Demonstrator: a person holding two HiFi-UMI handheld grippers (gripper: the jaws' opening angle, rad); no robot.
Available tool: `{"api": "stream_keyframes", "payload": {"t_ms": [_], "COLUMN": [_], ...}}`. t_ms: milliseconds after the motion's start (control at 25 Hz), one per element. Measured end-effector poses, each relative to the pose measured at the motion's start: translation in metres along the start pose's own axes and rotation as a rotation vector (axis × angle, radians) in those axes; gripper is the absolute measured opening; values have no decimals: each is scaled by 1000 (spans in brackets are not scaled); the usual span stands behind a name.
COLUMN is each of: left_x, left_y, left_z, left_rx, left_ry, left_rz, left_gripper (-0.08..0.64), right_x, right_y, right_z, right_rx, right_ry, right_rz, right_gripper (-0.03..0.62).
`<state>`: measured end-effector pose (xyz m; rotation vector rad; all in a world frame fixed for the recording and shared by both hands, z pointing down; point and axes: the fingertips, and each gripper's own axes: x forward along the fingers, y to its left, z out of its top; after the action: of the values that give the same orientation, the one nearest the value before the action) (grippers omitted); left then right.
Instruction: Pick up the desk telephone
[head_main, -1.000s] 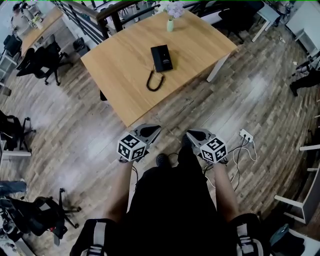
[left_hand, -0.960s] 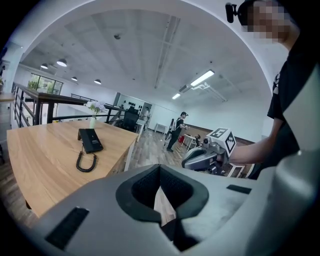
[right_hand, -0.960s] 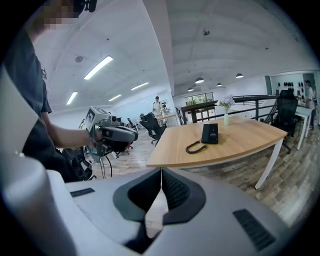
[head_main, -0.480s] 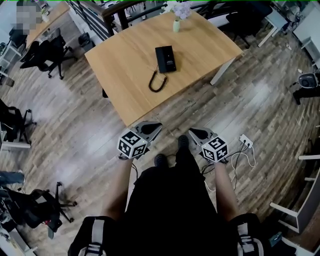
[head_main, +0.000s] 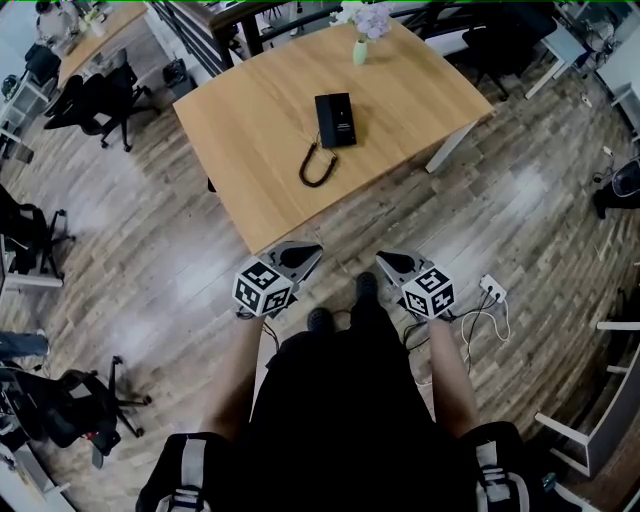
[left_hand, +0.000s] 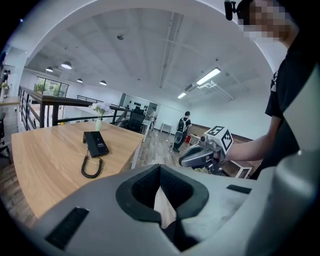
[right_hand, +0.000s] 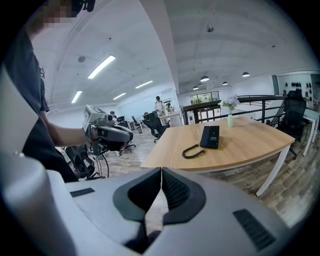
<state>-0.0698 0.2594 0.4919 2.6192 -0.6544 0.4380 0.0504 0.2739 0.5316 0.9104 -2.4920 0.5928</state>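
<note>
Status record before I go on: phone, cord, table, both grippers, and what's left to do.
telephone: desk telephone lying flat on the table, untouched
cord: coiled cord trails toward the table's near edge
also on table: vase at the far edge
left gripper: shut, empty, short of the table
right gripper: shut, empty, short of the table
pickup: not yet begun

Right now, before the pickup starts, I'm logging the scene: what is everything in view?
Flat black desk telephone: one, black, middle of the table.
Coiled handset cord: one, black, on the table at the telephone's near end.
Light wooden table: one, light wood, white legs, ahead of the person.
Small vase of pale flowers: one, pale green, far table edge.
Office chairs: several, black, floor at left.
Power strip: one, white, floor at right.
Left gripper: one, grey, jaws shut, empty.
Right gripper: one, grey, jaws shut, empty.
</note>
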Motion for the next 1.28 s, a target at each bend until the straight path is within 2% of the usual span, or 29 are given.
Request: {"api": "stream_keyframes", "payload": {"t_ms": [600, 1280], "left_x": [0, 34], "left_y": [23, 51], "left_z": [5, 28], "left_rx": [-35, -56], "left_ry": [-17, -16], "left_rz": [49, 62], "left_gripper": [21, 21], "right_x": [19, 22], "right_y": [-16, -76], "right_z": [10, 35], "right_rx": [-20, 38], "right_ry": [24, -29], "right_rz": [25, -15], "right_gripper": [25, 25]}}
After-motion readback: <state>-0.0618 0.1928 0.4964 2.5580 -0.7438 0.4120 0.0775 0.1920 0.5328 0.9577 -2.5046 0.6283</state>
